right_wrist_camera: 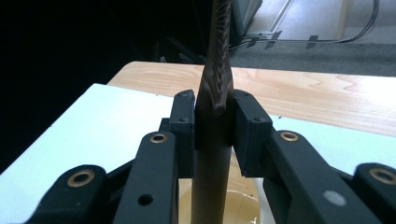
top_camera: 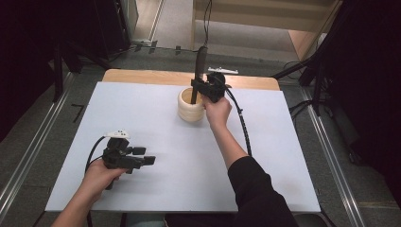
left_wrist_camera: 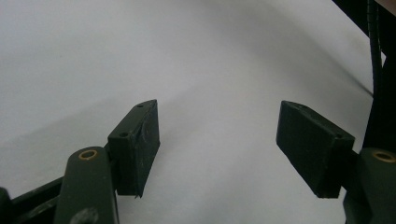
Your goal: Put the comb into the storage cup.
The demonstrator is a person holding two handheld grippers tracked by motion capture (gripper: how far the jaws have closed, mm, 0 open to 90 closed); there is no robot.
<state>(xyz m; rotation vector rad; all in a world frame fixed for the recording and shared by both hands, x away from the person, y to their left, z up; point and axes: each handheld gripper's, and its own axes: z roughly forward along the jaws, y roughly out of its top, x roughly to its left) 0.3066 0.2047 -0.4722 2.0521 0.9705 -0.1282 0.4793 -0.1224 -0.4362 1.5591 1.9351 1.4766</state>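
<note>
A cream round pot stands on the white table sheet toward the back middle. A long dark brown utensil rises upright out of it, its lower end inside the pot. My right gripper is shut on the utensil's shaft just above the pot's rim; in the right gripper view the utensil is pinched between both pads, with the pot below. My left gripper rests low at the front left, open, nothing between its pads.
Bare wood of the table shows behind the sheet. Dark stands and cables line the floor on both sides. The right gripper's cable trails across the sheet toward the person's sleeve.
</note>
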